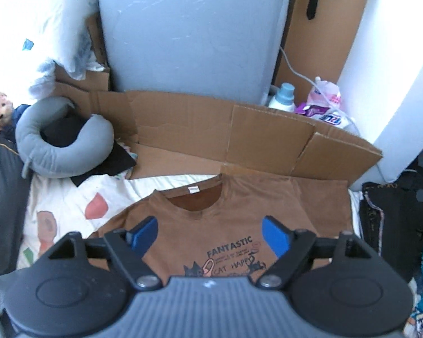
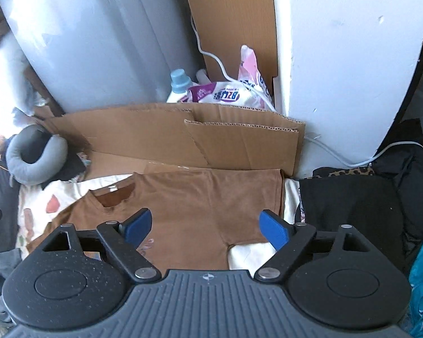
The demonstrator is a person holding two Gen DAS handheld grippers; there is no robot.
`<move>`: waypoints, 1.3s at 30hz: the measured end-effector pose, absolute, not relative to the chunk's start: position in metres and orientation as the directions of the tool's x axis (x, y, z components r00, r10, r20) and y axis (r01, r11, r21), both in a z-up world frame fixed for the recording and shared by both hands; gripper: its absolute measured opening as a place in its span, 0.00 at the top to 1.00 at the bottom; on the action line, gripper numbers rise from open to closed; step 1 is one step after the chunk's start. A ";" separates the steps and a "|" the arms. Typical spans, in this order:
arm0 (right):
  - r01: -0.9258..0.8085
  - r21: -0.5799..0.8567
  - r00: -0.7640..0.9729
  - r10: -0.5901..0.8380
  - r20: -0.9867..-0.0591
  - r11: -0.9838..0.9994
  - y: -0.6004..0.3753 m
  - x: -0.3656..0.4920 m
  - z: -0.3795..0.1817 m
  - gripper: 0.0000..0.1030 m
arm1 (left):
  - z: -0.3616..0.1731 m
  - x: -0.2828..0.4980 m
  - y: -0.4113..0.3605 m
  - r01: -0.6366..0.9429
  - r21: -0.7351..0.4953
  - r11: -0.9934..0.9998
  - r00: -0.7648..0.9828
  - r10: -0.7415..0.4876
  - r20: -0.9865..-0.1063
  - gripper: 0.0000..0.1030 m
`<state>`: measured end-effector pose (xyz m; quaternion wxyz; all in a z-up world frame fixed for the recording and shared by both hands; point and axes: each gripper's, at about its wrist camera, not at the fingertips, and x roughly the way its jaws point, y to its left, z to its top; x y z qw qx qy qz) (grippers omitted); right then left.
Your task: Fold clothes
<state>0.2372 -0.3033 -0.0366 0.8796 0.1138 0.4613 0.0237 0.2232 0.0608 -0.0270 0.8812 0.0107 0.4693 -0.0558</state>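
Risks First, Then Jaws

Plainly laid out flat: brown T-shirt spread print-side up on the patterned bedsheet, neckline toward the far edge of the bed, one sleeve reaching out to the bed's right side. Unfolded as it lies; whether spread for folding or opened again, impossible to tell.

Possible trouble, judged from this alone:
- Soft fabric, so pinching a single layer near the hem could drag the whole shirt and wrinkle it rather than fold it.
- Sheet caught together with the shirt, since both lie flush.
- Far shoulders overlapping the flattened cardboard at the bed's far edge; a pull could snag there or shift the board.
- Black garment just beside the sleeve on the right, easy to catch by mistake.
- Further back, detergent bottle and white cable behind the cardboard, well apart, little risk.

Left gripper: blue pads spread wide, holding nothing, hanging over the chest print without visible contact.

Right gripper: likewise spread wide and empty, hanging over the shirt's right side near the armpit.
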 end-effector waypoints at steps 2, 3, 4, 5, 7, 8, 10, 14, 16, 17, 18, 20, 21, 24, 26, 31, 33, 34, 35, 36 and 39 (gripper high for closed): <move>0.067 0.230 0.577 0.151 -0.803 0.971 -0.305 0.230 -0.022 0.13 | -0.011 0.217 0.060 0.124 -0.020 0.992 0.543 -0.084 -0.836 0.16; 0.068 0.233 0.580 0.152 -0.801 0.970 -0.307 0.226 -0.014 0.12 | -0.003 0.214 0.059 0.128 -0.015 0.992 0.540 -0.082 -0.838 0.15; 0.070 0.237 0.581 0.154 -0.799 0.969 -0.308 0.223 -0.007 0.11 | 0.004 0.210 0.059 0.129 -0.015 0.992 0.543 -0.083 -0.836 0.15; 0.070 0.243 0.583 0.158 -0.797 0.968 -0.309 0.221 0.000 0.11 | 0.011 0.207 0.058 0.128 -0.017 0.992 0.548 -0.085 -0.832 0.14; 0.066 0.252 0.587 0.167 -0.793 0.965 -0.310 0.215 0.014 0.10 | 0.023 0.198 0.059 0.128 -0.018 0.992 0.562 -0.088 -0.823 0.11; 0.063 0.254 0.588 0.169 -0.791 0.965 -0.310 0.213 0.019 0.10 | 0.027 0.194 0.059 0.129 -0.019 0.991 0.564 -0.089 -0.821 0.11; 0.062 0.256 0.590 0.172 -0.789 0.965 -0.310 0.209 0.030 0.09 | 0.036 0.186 0.059 0.133 -0.021 0.991 0.565 -0.093 -0.820 0.11; 0.055 0.259 0.590 0.178 -0.787 0.964 -0.307 0.202 0.047 0.09 | 0.047 0.172 0.066 0.135 -0.015 0.991 0.559 -0.088 -0.824 0.11; 0.044 0.256 0.590 0.182 -0.787 0.966 -0.303 0.198 0.055 0.09 | 0.050 0.165 0.073 0.127 -0.017 0.992 0.556 -0.085 -0.827 0.11; 0.038 0.253 0.591 0.183 -0.786 0.967 -0.301 0.197 0.058 0.09 | 0.051 0.161 0.076 0.124 -0.018 0.992 0.555 -0.084 -0.828 0.11; 0.034 0.252 0.590 0.184 -0.786 0.967 -0.299 0.196 0.061 0.09 | 0.053 0.158 0.079 0.120 -0.019 0.993 0.554 -0.082 -0.829 0.11; 0.027 0.249 0.588 0.186 -0.787 0.968 -0.294 0.194 0.067 0.09 | 0.056 0.151 0.086 0.112 -0.021 0.993 0.551 -0.080 -0.831 0.11; 0.023 0.246 0.587 0.186 -0.788 0.969 -0.291 0.194 0.069 0.09 | 0.058 0.147 0.089 0.109 -0.022 0.994 0.550 -0.078 -0.832 0.11; 0.008 0.240 0.582 0.191 -0.790 0.971 -0.281 0.192 0.075 0.09 | 0.062 0.137 0.099 0.098 -0.024 0.995 0.546 -0.074 -0.835 0.11; -0.001 0.240 0.579 0.196 -0.791 0.971 -0.275 0.189 0.076 0.09 | 0.063 0.130 0.110 0.079 -0.031 0.996 0.547 -0.069 -0.835 0.11; -0.012 0.253 0.564 0.215 -0.797 0.967 -0.262 0.187 0.073 0.09 | 0.062 0.112 0.140 0.020 -0.054 0.998 0.551 -0.056 -0.833 0.11; -0.017 0.258 0.560 0.222 -0.798 0.966 -0.256 0.187 0.069 0.09 | 0.063 0.104 0.151 -0.004 -0.061 0.998 0.557 -0.048 -0.829 0.11; -0.018 0.261 0.558 0.226 -0.798 0.965 -0.253 0.187 0.067 0.09 | 0.064 0.100 0.156 -0.012 -0.057 0.998 0.565 -0.041 -0.824 0.11; -0.020 0.264 0.556 0.230 -0.798 0.964 -0.251 0.188 0.065 0.09 | 0.064 0.096 0.160 -0.015 -0.053 0.998 0.568 -0.035 -0.822 0.11; -0.022 0.268 0.554 0.234 -0.799 0.963 -0.248 0.188 0.063 0.09 | 0.064 0.094 0.164 -0.016 -0.049 0.999 0.570 -0.031 -0.821 0.11; -0.019 0.285 0.553 0.247 -0.796 0.958 -0.240 0.191 0.054 0.09 | 0.058 0.086 0.180 -0.044 -0.073 0.996 0.575 -0.034 -0.818 0.11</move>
